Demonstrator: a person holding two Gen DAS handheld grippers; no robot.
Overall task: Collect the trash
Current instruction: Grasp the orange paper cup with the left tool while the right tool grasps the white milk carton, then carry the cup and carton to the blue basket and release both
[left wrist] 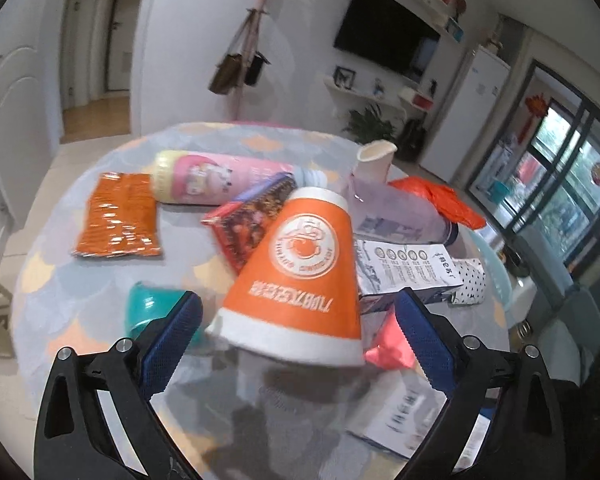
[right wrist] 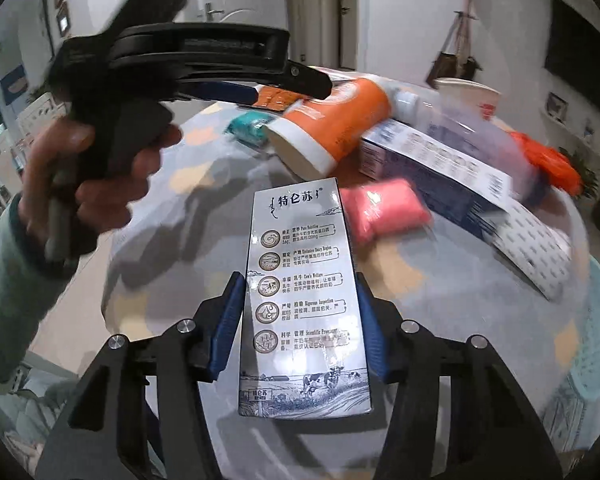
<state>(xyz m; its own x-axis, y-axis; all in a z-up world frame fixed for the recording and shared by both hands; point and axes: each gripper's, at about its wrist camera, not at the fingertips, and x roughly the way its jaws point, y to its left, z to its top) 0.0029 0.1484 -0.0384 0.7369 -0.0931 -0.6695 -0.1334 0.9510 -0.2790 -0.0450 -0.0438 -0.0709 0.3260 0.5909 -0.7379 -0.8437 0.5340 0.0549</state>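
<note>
The orange cup (left wrist: 300,276) lies on its side straight ahead of the wide-open, empty left hand-held gripper (left wrist: 298,332), rim nearest; the right hand-held gripper (right wrist: 300,336) clamps a milk carton (right wrist: 300,292).

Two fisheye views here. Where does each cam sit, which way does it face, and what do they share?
Left wrist: on the left gripper, looking along its open fingers at the orange paper cup on the table.
Right wrist: on the right gripper, shut on a milk carton; the person's left hand holding the other gripper shows upper left.
Shared: the cup, pink packet, teal cup, table.
</note>
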